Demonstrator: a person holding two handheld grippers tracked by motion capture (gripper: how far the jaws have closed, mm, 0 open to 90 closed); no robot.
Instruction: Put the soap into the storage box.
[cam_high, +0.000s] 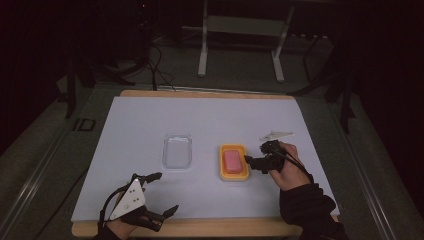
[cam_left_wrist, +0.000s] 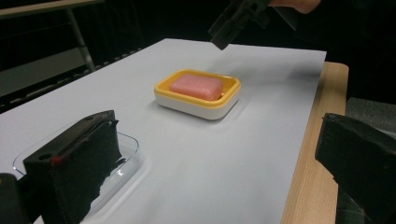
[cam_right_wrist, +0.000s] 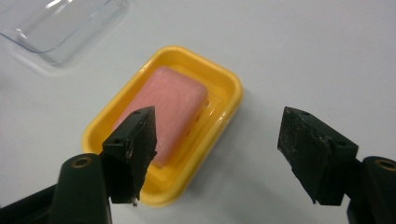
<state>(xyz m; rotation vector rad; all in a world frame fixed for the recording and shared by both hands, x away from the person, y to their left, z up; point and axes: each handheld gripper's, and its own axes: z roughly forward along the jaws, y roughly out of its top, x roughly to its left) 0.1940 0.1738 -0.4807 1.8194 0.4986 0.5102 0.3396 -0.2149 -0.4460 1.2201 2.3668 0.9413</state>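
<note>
Pink soap (cam_right_wrist: 163, 112) sitting in yellow dish (cam_right_wrist: 224, 84) mid-table, long axis pointing away. Right gripper (cam_high: 256, 161) hovering right beside it, wide open, empty. Left gripper (cam_high: 157, 197) open too, well off.

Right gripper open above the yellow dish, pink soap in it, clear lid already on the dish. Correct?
Not quite: the clear lid is not on the dish. In the high view it lies on the white sheet apart from the yellow dish, on the side away from the right gripper. The rest holds: the right gripper is open above the dish and the pink soap sits in it.
</note>
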